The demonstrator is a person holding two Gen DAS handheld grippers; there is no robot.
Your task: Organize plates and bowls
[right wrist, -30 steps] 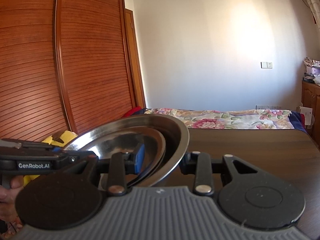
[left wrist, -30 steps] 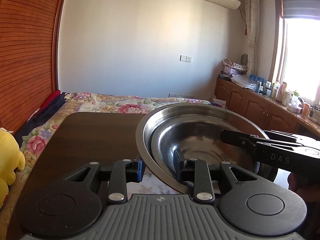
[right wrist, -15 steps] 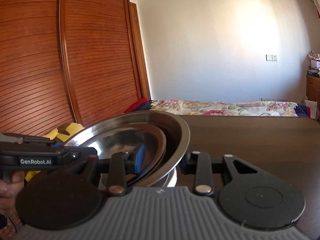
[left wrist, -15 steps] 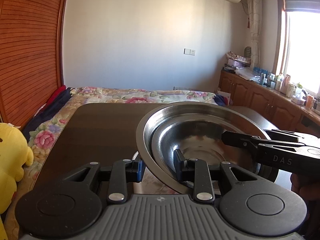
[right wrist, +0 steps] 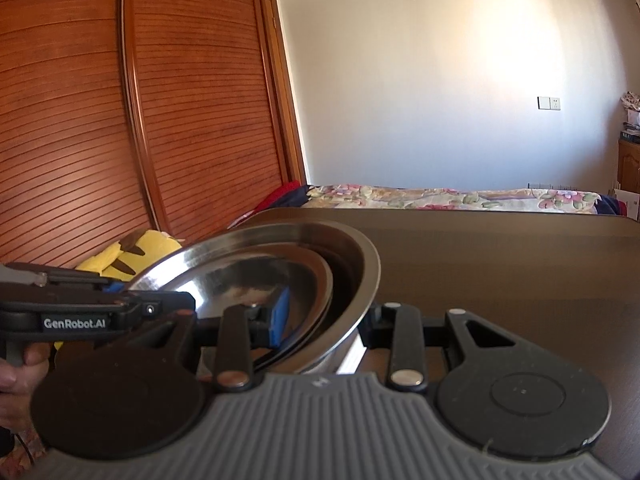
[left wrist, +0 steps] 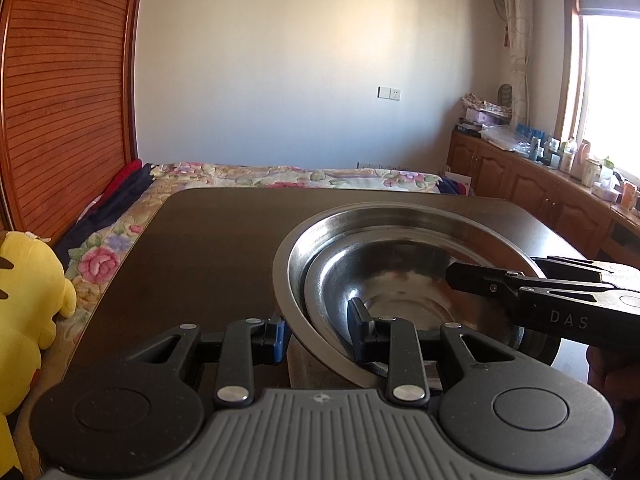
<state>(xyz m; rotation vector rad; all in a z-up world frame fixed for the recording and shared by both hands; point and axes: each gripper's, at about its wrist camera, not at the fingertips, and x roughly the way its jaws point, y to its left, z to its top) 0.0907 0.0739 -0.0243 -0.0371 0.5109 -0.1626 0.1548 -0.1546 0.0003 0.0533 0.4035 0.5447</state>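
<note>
Two nested steel bowls (left wrist: 400, 280) hang tilted just above the dark wooden table (left wrist: 208, 248), carried between both grippers. My left gripper (left wrist: 318, 338) is shut on their near-left wall, one finger outside and one inside. In the right wrist view the same bowls (right wrist: 280, 264) sit at left, and my right gripper (right wrist: 328, 320) is shut on their right wall, its blue pad inside. Beneath the bowls a white rim (right wrist: 352, 356) of another dish peeks out; most of it is hidden.
The table top (right wrist: 500, 264) stretches ahead to a bed with a floral cover (left wrist: 300, 176). A yellow plush toy (left wrist: 24, 300) lies off the table's left edge. A slatted wooden wardrobe (right wrist: 120, 120) stands at left and cabinets (left wrist: 540, 196) with bottles run under the window at right.
The room has slid upward in both views and more of the table top shows. The nested bowls stay held between both grippers in the same grip.
</note>
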